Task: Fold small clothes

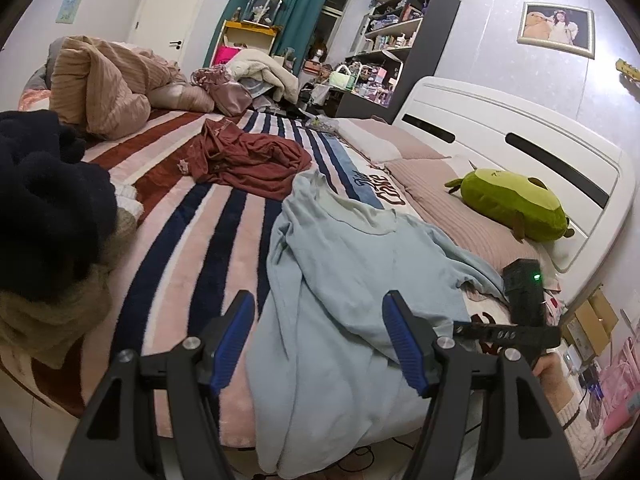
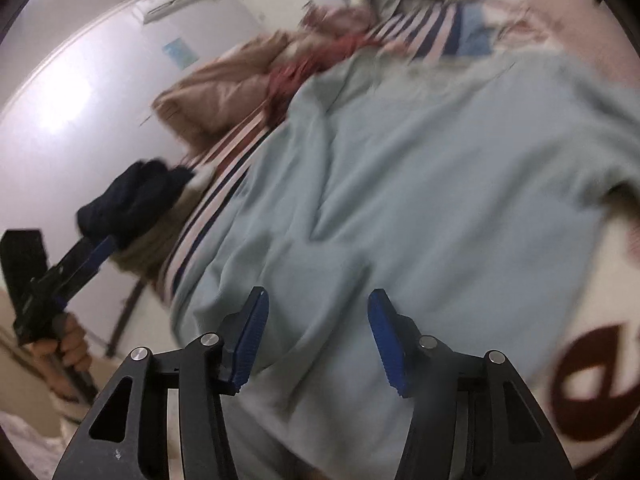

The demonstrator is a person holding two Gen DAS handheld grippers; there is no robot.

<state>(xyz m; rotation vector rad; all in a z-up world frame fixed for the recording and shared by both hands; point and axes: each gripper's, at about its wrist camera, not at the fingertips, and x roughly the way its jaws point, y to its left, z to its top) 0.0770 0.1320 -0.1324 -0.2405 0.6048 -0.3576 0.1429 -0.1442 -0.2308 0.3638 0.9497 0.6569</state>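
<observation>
A light blue top (image 1: 352,280) lies spread and rumpled on the striped blanket (image 1: 208,216), its hem hanging over the bed's near edge. My left gripper (image 1: 318,300) is open and empty just above its lower part. My right gripper (image 2: 318,296) is open and empty, close over the same light blue top (image 2: 420,200); this view is blurred. The right gripper's body (image 1: 524,292) shows at the right of the left wrist view. The left gripper (image 2: 86,256) shows at the left of the right wrist view, held in a hand.
A dark red garment (image 1: 248,156) lies crumpled further up the bed. A navy and tan clothes pile (image 1: 48,220) sits at the left. A beige quilt (image 1: 104,84), a green plush (image 1: 516,204), the white headboard (image 1: 520,136) and shelves (image 1: 396,40) lie beyond.
</observation>
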